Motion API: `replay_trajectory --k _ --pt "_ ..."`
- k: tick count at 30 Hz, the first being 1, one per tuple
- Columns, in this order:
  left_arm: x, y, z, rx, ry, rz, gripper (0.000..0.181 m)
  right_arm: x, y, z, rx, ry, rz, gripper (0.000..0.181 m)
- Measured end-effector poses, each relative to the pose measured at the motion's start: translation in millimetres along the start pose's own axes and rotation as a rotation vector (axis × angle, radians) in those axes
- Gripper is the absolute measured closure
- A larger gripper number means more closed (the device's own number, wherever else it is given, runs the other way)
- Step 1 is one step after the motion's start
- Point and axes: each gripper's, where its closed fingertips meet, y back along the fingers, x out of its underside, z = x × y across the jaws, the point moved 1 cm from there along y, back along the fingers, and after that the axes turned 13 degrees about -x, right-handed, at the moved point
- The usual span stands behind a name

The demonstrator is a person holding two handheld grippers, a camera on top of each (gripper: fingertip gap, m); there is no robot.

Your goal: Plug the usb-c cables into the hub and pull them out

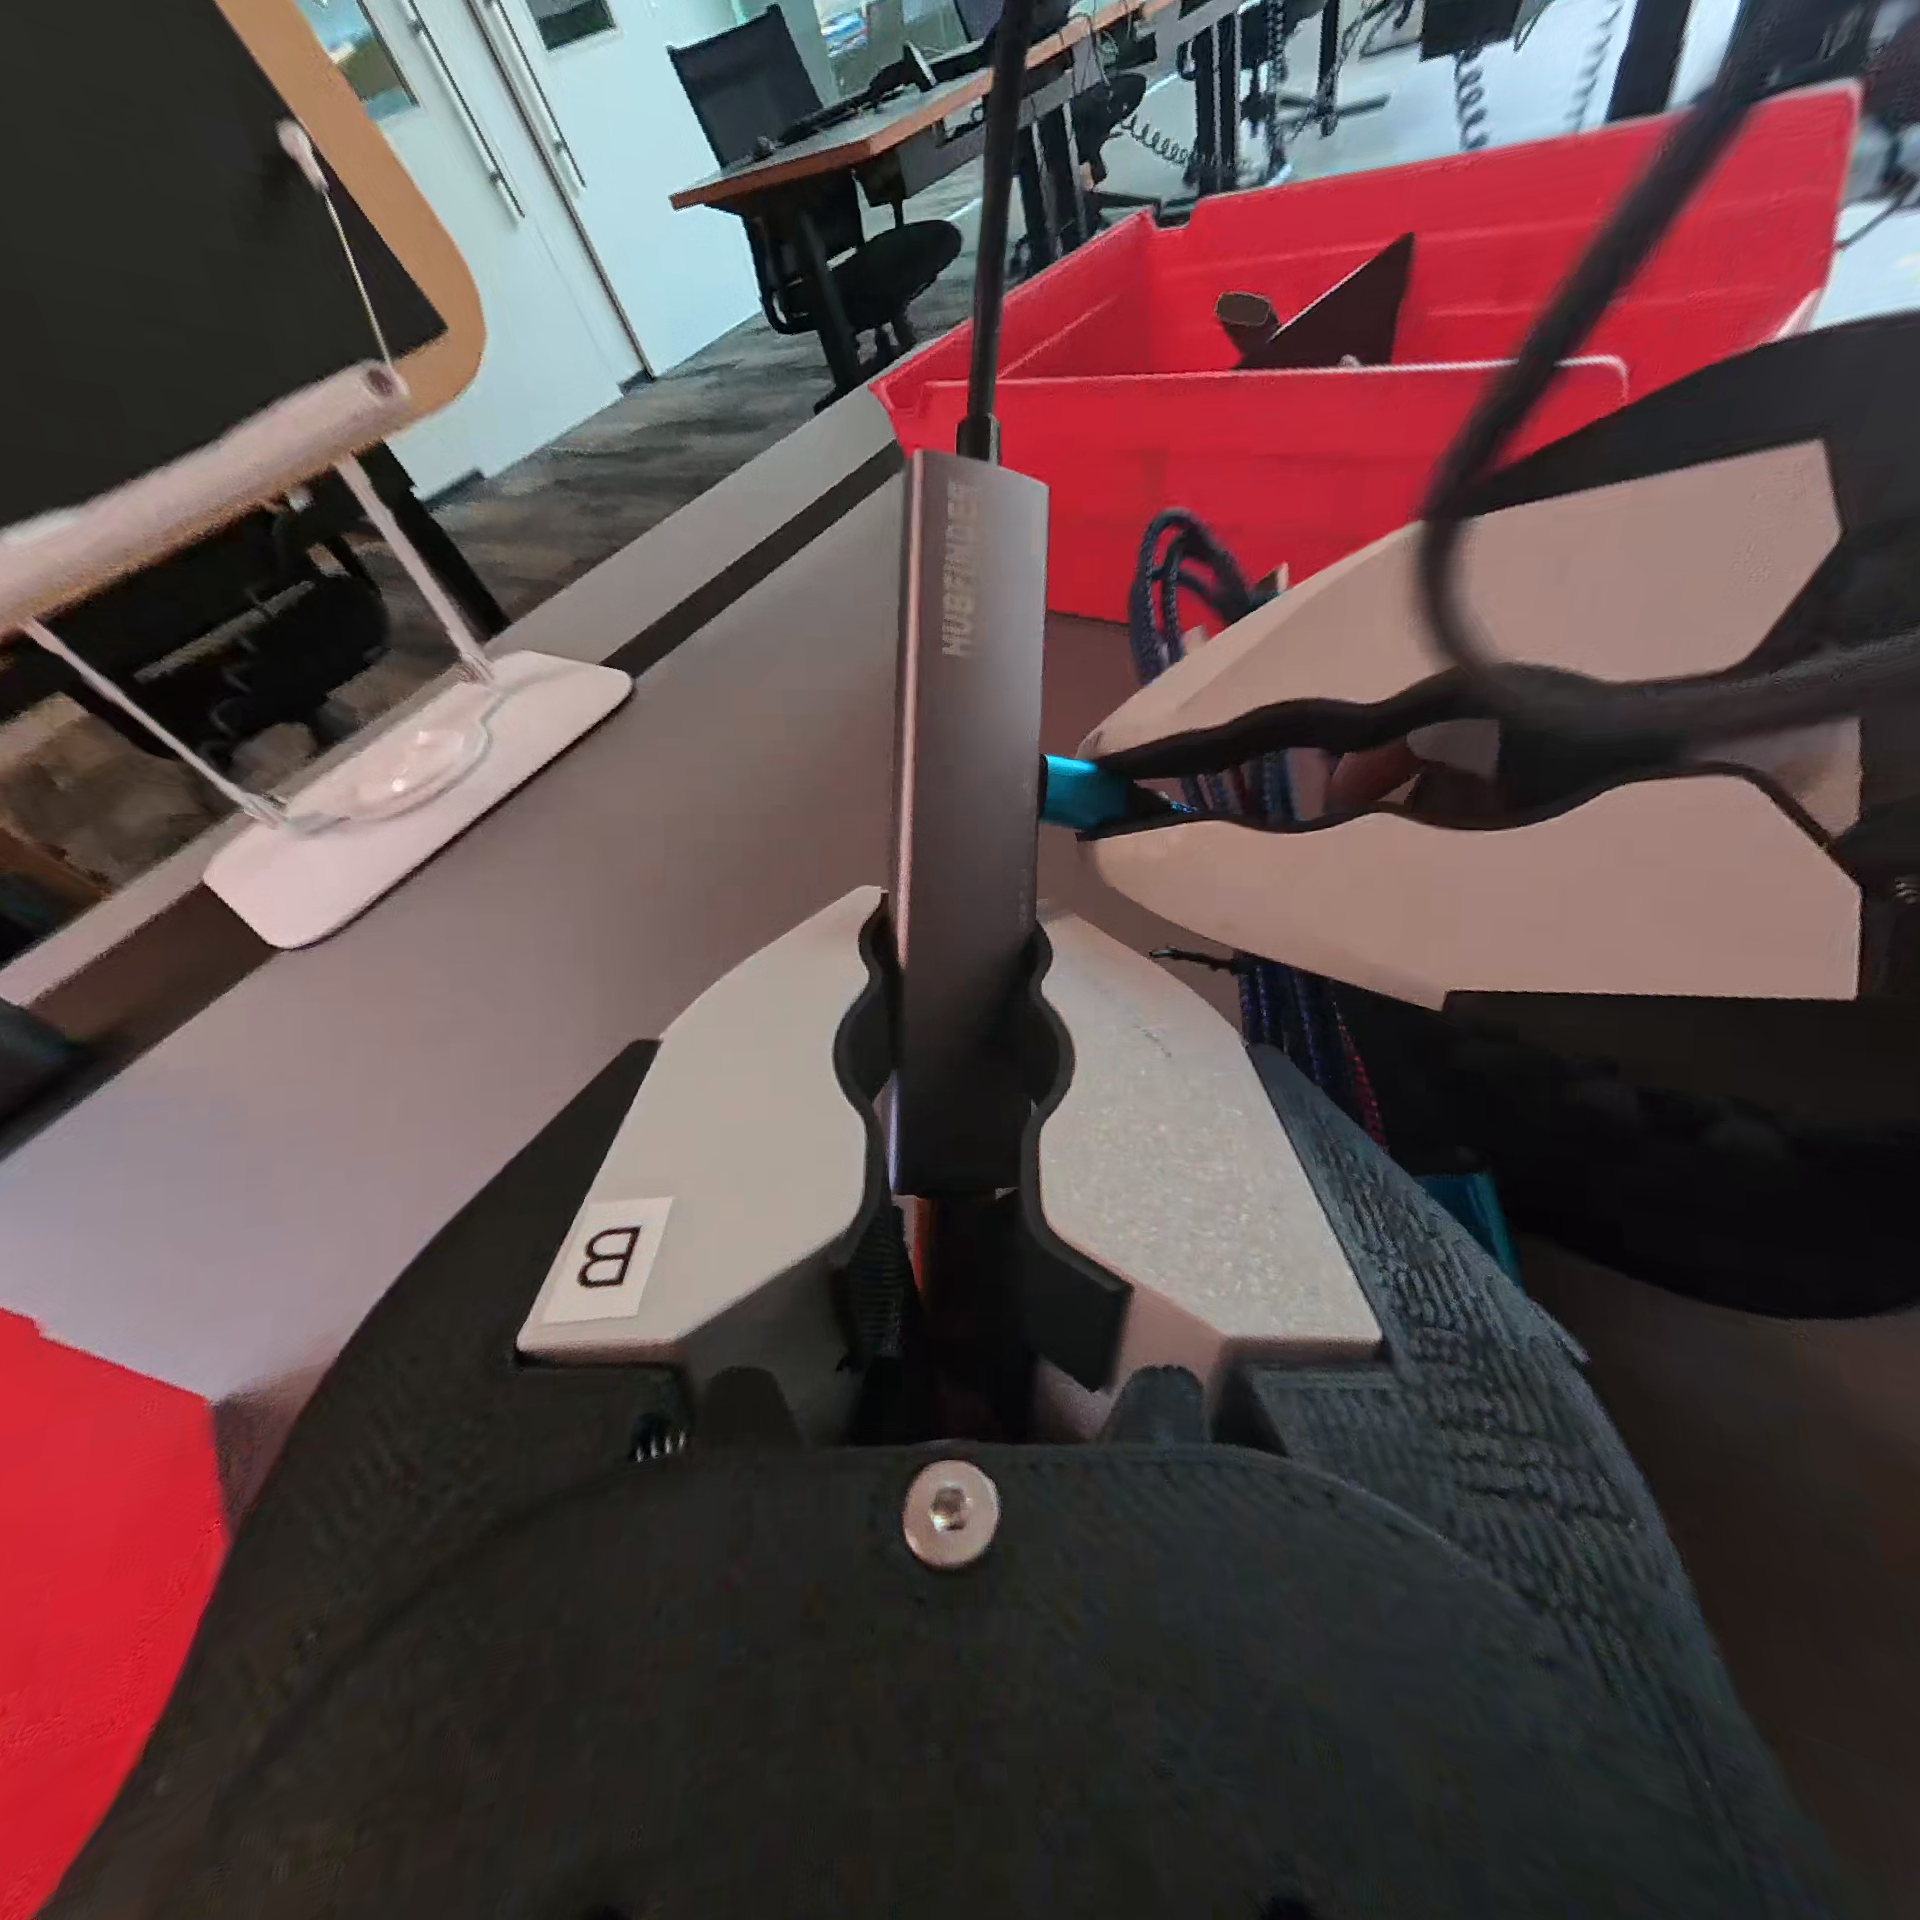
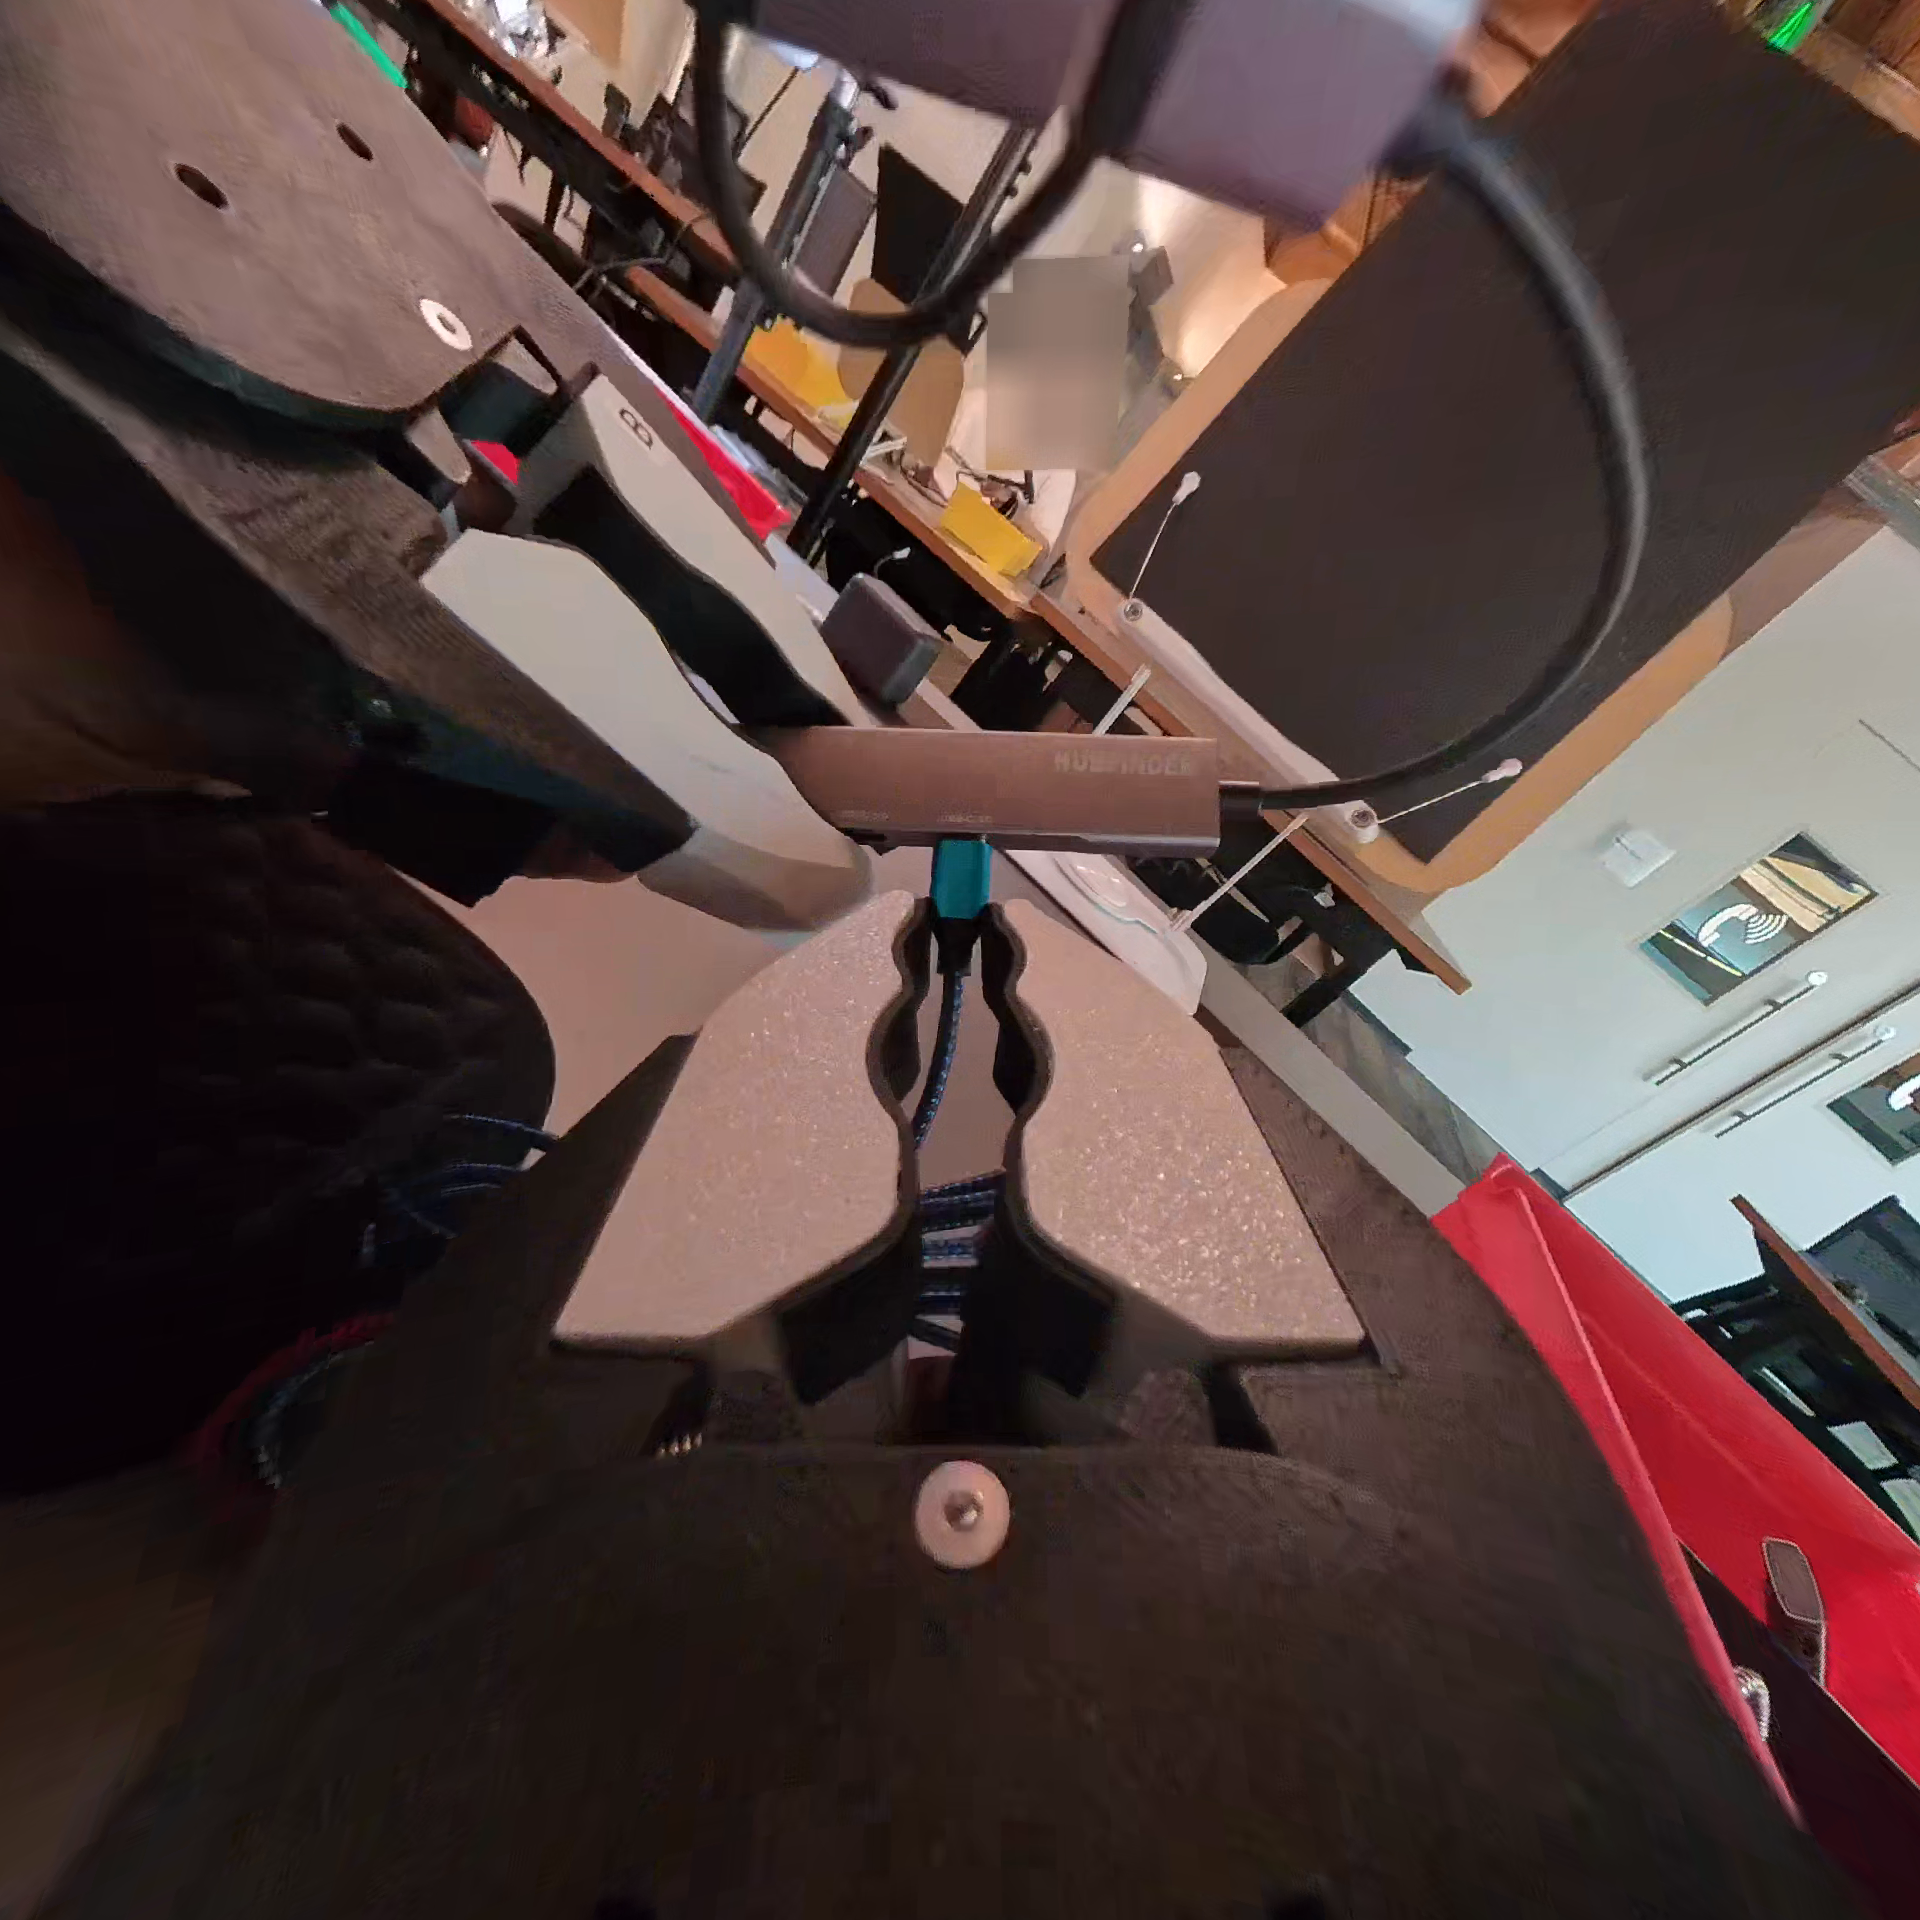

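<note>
Your left gripper [image 1: 961, 961] clamped the hub [image 1: 971, 748] | your right gripper [image 2: 958, 928] pinched the teal plug [image 2: 957, 879], seated in the hub's side

Landmark: red bin [image 1: 1351, 312], back right on the grey table [image 1: 468, 935].

- Inside the bin: a dark triangular piece [image 1: 1351, 312], upright, with a small brown oval-ended item [image 1: 1247, 312] just beside it.
- Well left of the bin: white flat stand base [image 1: 416, 800] on the table, thin clear rods [image 1: 436, 592] rising to a tan-edged black panel [image 1: 156, 208].
- Beyond the bin: wood-topped desks [image 1: 883, 135] and black office chairs [image 1: 779, 94] on carpet.
- Far left of the bin: white doors with bar handles [image 1: 488, 145].
</note>
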Motion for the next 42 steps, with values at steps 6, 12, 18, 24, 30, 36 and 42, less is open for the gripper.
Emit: replay_trajectory --k 6,12,18,24,30,36,42 --pt "13 -2 -2 0.068 0.118 0.024 0.163 9 -2 8 -0.045 0.045 0.053 0.172" --pt "-1 33 67 -0.072 0.232 -0.063 0.164 -6 3 -10 -0.13 -0.038 -0.03 0.172" --pt "-5 15 40 0.0 0.292 -0.12 0.164 -40 19 -62 -0.097 -0.073 -0.154 0.172" --pt "-5 14 23 0.042 0.289 -0.151 0.162 -78 81 -140 0.12 -0.054 -0.324 0.172" --pt "-7 16 23 0.038 0.276 -0.17 0.161 -54 153 -208 0.467 0.005 -0.207 0.172" --pt "-4 14 20 0.03 0.234 -0.15 0.163 4 179 -234 0.64 -0.023 -0.021 0.172" --pt "-3 13 20 0.033 0.231 -0.147 0.161 52 178 -232 0.625 -0.167 0.045 0.171"
